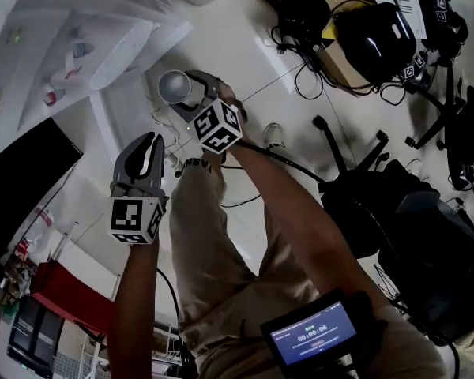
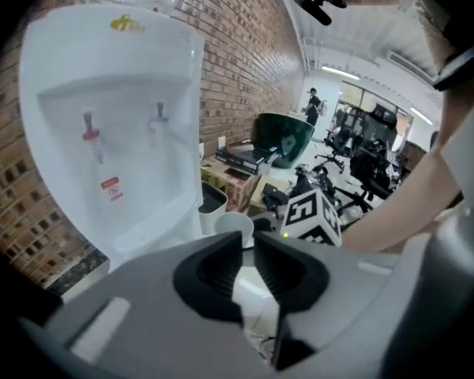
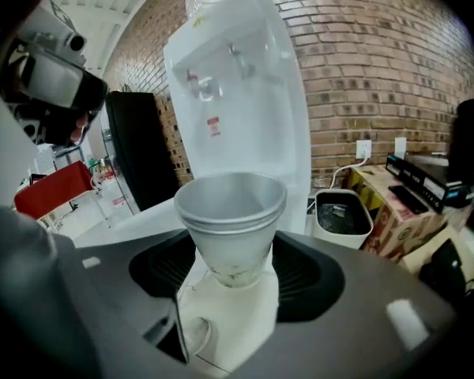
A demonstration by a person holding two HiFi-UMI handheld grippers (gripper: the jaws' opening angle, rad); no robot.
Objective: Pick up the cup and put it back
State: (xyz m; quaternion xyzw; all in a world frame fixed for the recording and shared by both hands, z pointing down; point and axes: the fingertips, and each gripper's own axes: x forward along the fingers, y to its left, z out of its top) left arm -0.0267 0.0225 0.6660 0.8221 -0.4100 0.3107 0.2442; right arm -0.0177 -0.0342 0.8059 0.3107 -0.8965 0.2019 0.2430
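A white paper cup (image 3: 233, 219) stands upright between the pads of my right gripper (image 3: 233, 268), which is shut on its lower half. In the head view the cup (image 1: 174, 86) shows its open mouth just beyond the right gripper (image 1: 191, 91). My left gripper (image 1: 153, 140) hangs lower and to the left, apart from the cup. In the left gripper view its jaws (image 2: 247, 260) stand almost together with nothing between them, and the cup (image 2: 234, 226) shows beyond them next to the right gripper's marker cube (image 2: 312, 216). A white water dispenser (image 3: 237, 93) stands straight ahead.
The water dispenser (image 2: 118, 133) stands against a brick wall (image 3: 363, 61). A small white bin (image 3: 341, 214) sits on the floor to its right, a black cabinet (image 3: 138, 148) to its left. An office chair (image 1: 355, 180), bags and cables (image 1: 375, 38) crowd the floor at right.
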